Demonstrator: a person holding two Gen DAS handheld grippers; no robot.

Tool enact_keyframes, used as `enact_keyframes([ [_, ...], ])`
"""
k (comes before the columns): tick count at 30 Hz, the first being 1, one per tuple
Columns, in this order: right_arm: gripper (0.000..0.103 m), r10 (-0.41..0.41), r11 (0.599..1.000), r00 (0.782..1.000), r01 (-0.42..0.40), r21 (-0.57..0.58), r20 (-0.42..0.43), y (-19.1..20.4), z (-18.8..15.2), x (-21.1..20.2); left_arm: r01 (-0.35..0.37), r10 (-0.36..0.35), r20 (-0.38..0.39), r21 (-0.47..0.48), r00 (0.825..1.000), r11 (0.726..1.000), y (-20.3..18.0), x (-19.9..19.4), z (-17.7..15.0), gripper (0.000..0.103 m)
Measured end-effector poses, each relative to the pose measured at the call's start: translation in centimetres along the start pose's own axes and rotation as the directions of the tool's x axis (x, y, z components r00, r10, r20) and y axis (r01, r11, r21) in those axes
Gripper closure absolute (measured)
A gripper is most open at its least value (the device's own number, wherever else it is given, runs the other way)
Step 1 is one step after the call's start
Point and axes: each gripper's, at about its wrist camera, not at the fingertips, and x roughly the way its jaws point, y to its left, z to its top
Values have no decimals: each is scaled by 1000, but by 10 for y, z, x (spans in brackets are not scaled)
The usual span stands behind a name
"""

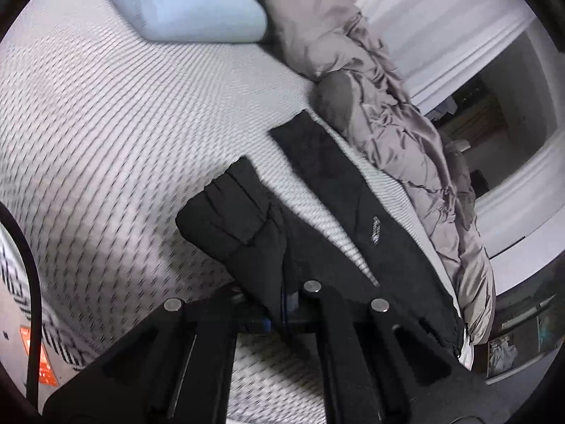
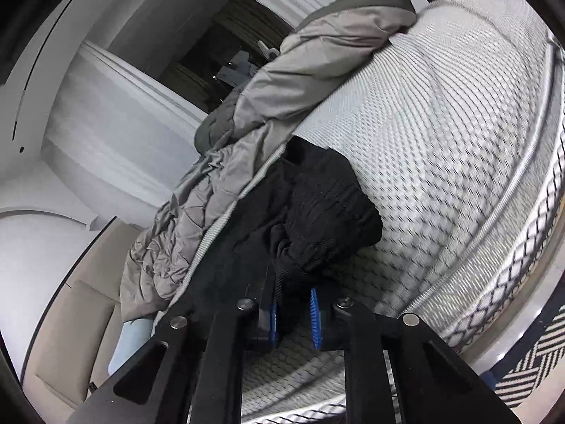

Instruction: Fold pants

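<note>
The black pants (image 1: pixel 335 183) lie on a white textured mattress (image 1: pixel 123 123), one leg stretched toward the far right and the other doubled back on itself at the left. My left gripper (image 1: pixel 287 305) is shut on a fold of the fabric near the crotch. In the right wrist view the pants (image 2: pixel 328 205) are bunched near the mattress (image 2: pixel 441 123) edge. My right gripper (image 2: pixel 293 312) is shut on the gathered cloth, which is pinched between its blue pads (image 2: pixel 315 312) and lifted slightly.
A crumpled grey duvet (image 1: pixel 388 106) runs along the mattress edge beside the pants, also visible as the grey duvet (image 2: pixel 282 81). A light blue pillow (image 1: pixel 190 3) sits at the head. White door frames and a dark doorway (image 1: pixel 494 113) stand beyond. A black-and-white rug (image 2: pixel 529 364) covers the floor.
</note>
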Motion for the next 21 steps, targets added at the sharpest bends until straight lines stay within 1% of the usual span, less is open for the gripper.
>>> enact_keyframes([
  [4,90,-9,998,999,11,-62,38,38,34,19,12,-13,23,38,1000,999,-35,9,34,103],
  [7,90,-47,991,997,53,-120,57,74,66,55,15,-16,26,47,1000,999,-66,29,69,103],
  [9,90,-84,984,995,91,-155,51,96,89,88,-13,12,21,57,1000,998,-91,53,99,103],
  [11,90,-132,971,990,140,-196,52,116,115,130,-43,43,1,77,999,996,-118,88,129,103],
  [13,89,-175,962,983,182,-201,52,127,137,170,-81,84,-24,87,996,993,-141,128,150,102],
  [14,86,-199,961,979,204,-188,44,130,150,197,-99,102,-42,80,994,992,-148,154,160,99],
  [16,61,-247,948,969,245,-205,15,129,164,243,-132,140,-103,79,985,988,-153,198,173,77],
  [17,36,-272,941,962,264,-210,-7,125,167,263,-166,175,-143,74,974,983,-151,222,179,53],
  [18,30,-300,933,954,287,-217,-25,121,170,282,-195,203,-163,64,965,979,-148,235,183,47],
  [19,30,-339,919,941,327,-221,-20,118,171,292,-224,228,-167,42,959,974,-142,243,187,47],
  [20,30,-367,909,930,356,-217,-9,116,169,295,-225,224,-161,12,961,974,-136,244,192,46],
  [21,29,-353,915,936,344,-213,-4,114,165,292,-208,204,-154,-8,967,978,-132,241,193,43],
])
